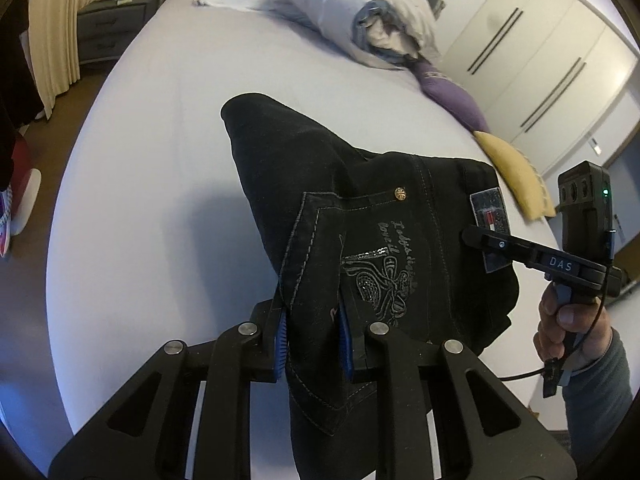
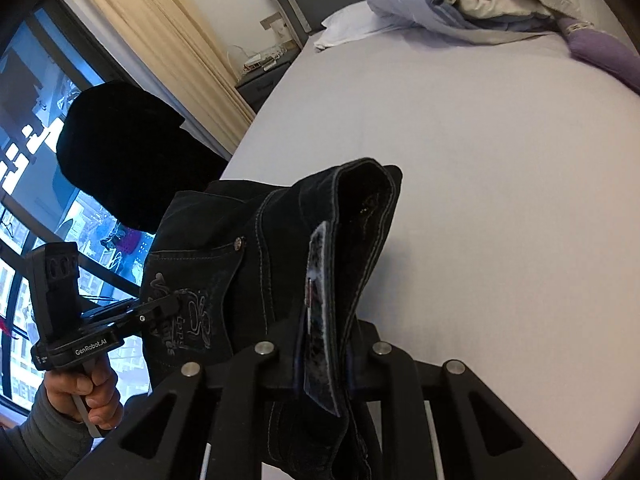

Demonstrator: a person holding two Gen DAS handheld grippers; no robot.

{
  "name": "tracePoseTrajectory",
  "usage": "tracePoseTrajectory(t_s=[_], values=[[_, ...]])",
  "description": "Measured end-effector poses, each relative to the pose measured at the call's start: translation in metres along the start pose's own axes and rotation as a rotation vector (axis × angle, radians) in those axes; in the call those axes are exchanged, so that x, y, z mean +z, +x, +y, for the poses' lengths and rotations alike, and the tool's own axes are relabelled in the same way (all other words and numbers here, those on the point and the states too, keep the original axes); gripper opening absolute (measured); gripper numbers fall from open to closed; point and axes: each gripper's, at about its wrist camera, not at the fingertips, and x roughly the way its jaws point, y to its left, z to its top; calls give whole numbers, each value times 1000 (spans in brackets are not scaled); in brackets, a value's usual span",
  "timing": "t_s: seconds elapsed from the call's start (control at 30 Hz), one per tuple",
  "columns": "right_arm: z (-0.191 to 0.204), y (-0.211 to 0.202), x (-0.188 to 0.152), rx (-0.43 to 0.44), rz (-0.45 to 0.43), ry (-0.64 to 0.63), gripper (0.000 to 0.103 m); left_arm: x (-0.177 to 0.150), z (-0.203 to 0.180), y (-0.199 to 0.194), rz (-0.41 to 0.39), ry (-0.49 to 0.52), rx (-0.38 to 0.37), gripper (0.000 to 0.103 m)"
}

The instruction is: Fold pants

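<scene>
Pants [image 1: 352,216], one black pair, hung above the bed [image 1: 160,160]; left gripper [image 1: 312,340] clamped the embroidered pocket edge; right gripper [image 2: 324,364] clamped the waistband patch; casings read "DAS", "GenRobot.AI".

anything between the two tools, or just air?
Black pants: the waist end spans from the left tool to the right tool, both shut on it. Clearest in the left wrist view.

Black pants [image 1: 320,184] with grey stitching, an embroidered back pocket and a waistband patch hang bunched above the bed.
</scene>
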Motion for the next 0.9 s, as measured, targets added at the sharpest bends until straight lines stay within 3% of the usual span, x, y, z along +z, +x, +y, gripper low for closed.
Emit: tracePoseTrajectory(t_s=[0.17,0.3,0.33,0.37,0.43,0.5,0.6,0.7,0.77,0.83,0.87,0.9], values=[[-30,23,14,-5,11,54,17,20,31,34,29,3,12,19],[-62,41,5,-13,38,119,21,21,39,61,50,-3,20,20],[-70,46,0,-25,43,134,25,21,47,70,62,-14,25,23],[-79,50,-6,-33,47,162,36,19,50,79,71,-22,33,27],[-93,51,-16,9,19,218,46,13,66,84,70,-55,38,43],[-95,41,-25,26,-15,243,58,7,76,81,50,-78,3,49],[-93,19,-35,-7,-48,265,75,0,83,62,22,-62,73,67],[-76,-31,-54,-111,-143,211,78,-10,74,25,-61,-19,139,71],[-56,-59,-56,-192,-222,151,81,-20,52,-15,-171,57,256,79],[-22,-102,-66,-267,-355,56,87,-35,23,-68,-360,120,365,97],[-5,-114,-62,-295,-415,18,96,-31,-2,-79,-430,132,408,103],[10,-133,-70,-326,-477,-18,103,-44,-13,-105,-516,146,452,103]])
